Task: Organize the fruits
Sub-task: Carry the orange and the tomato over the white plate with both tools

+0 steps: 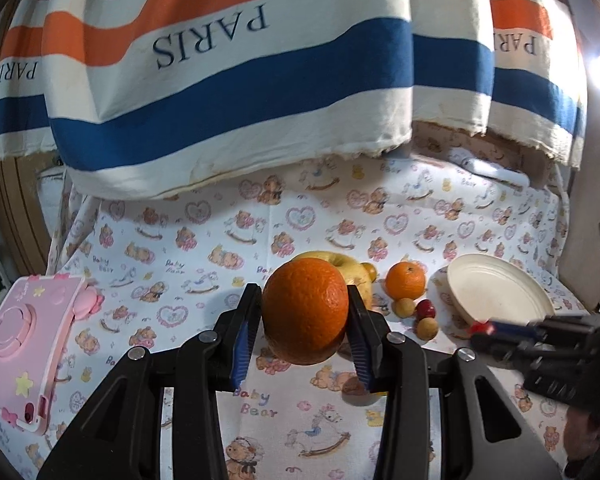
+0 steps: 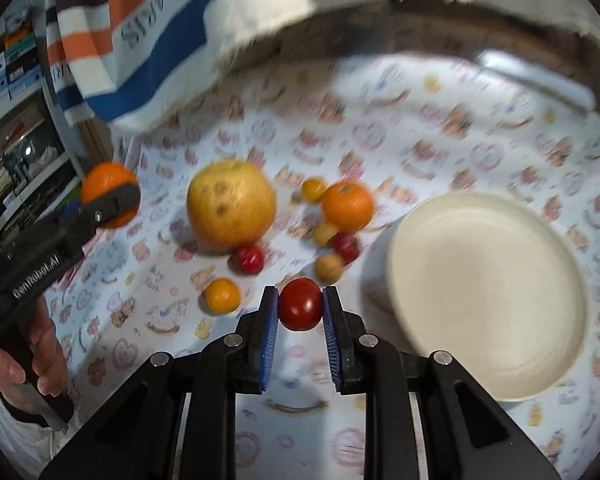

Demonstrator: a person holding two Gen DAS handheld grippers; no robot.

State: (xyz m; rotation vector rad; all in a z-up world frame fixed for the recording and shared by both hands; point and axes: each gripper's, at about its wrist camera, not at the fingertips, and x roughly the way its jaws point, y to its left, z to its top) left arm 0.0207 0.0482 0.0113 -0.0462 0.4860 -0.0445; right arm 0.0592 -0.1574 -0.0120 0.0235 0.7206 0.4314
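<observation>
Left gripper [image 1: 305,312]: clamped on orange [image 1: 305,310], dimpled rind, lifted off cloth [image 1: 220,248].
Right gripper [image 2: 300,304]: clenched on tomato [image 2: 300,304], smooth, glossy, round.
Plate [image 2: 488,300]: cream, matte, round, at 2 o'clock from tomato.
Apple [image 2: 231,206]: yellow, spotted, at 11 o'clock.

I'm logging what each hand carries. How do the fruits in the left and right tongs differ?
The orange in the left tongs is large, orange and dimpled; the red tomato in the right tongs is small, smooth and glossy. The orange bulges past its pads; the tomato barely spans its pads. Both are round, clamped and off the cloth.
</observation>
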